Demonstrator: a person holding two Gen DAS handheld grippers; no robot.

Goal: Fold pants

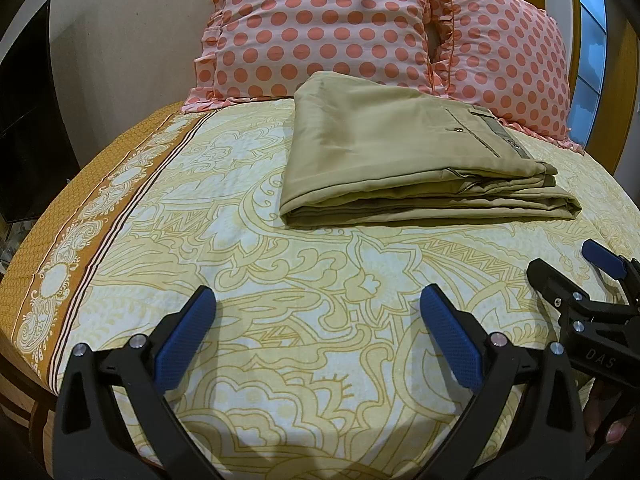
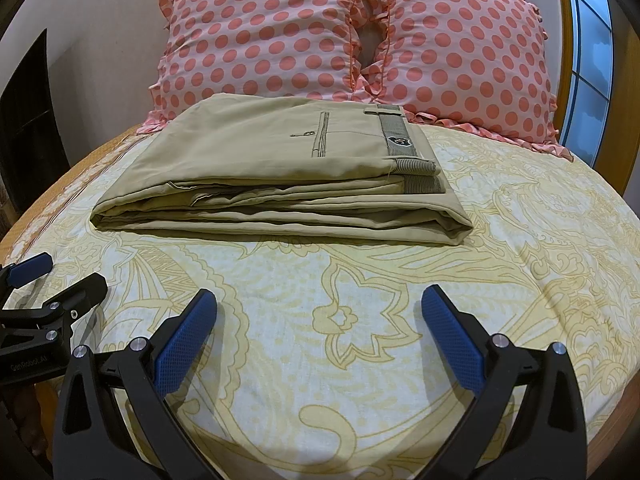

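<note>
Khaki pants lie folded in a flat rectangular stack on the bed, waistband and back pocket on top; they also show in the right wrist view. My left gripper is open and empty, hovering over the sheet well short of the pants. My right gripper is open and empty, also short of the pants' near edge. The right gripper shows at the right edge of the left wrist view, and the left gripper at the left edge of the right wrist view. Neither touches the pants.
The bed has a yellow-and-white patterned sheet with an orange border on the left. Two pink polka-dot pillows lean behind the pants. A dark screen stands at left, a window at right.
</note>
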